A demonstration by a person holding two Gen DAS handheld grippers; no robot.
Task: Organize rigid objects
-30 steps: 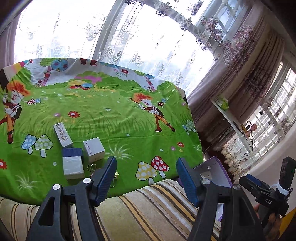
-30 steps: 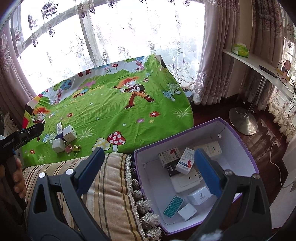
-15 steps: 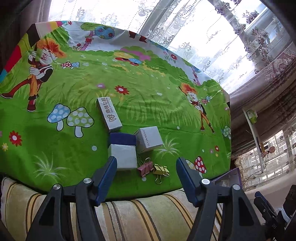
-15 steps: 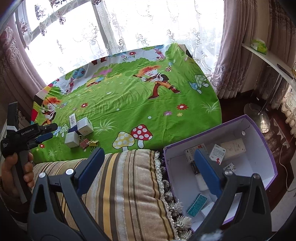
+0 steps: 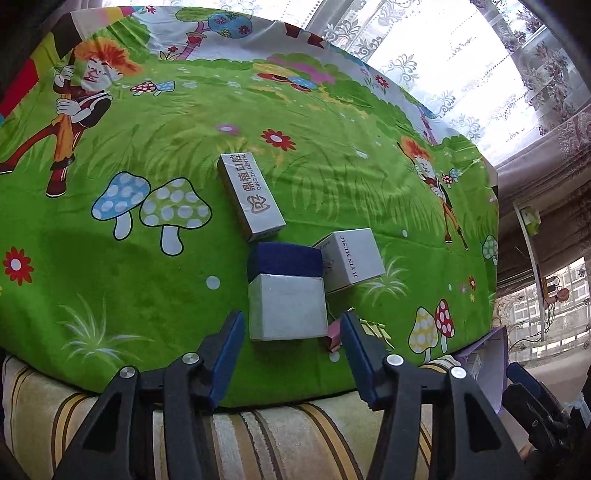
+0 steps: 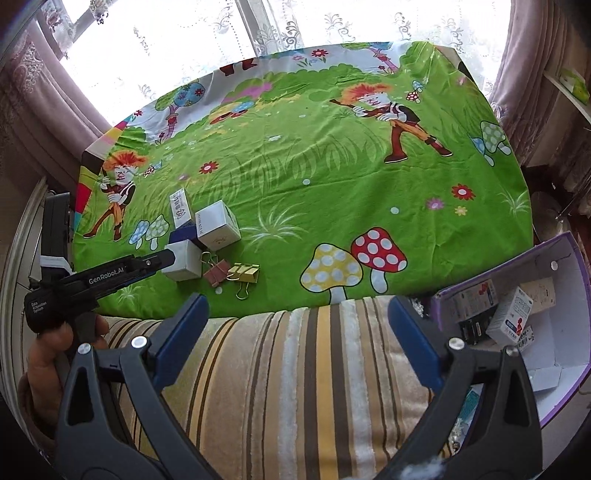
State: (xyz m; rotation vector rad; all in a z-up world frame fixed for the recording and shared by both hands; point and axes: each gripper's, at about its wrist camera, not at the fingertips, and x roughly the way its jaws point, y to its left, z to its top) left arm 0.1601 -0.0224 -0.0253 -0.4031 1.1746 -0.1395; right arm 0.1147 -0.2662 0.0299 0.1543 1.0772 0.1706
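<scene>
A white and dark blue box point(image 5: 286, 310) lies on the green cartoon cloth point(image 5: 110, 258), right in front of my left gripper point(image 5: 291, 354), which is open with a finger either side of the box's near end. A white cube box point(image 5: 351, 260) and a long dental box point(image 5: 251, 194) lie just behind. A pink binder clip point(image 5: 334, 334) and a yellow binder clip point(image 6: 243, 273) lie beside them. My right gripper point(image 6: 297, 336) is open and empty over the striped cushion point(image 6: 295, 369). The purple bin point(image 6: 532, 332) holds several small boxes.
The cloth-covered table reaches back to lace curtains point(image 6: 221, 29) and a window. The purple bin sits low off the table's right side. The left gripper also shows in the right wrist view point(image 6: 162, 258), at the cluster of boxes.
My left gripper has moved forward and down to the white and blue box, which now sits between its fingers. My right gripper has swung left, away from the purple bin.
</scene>
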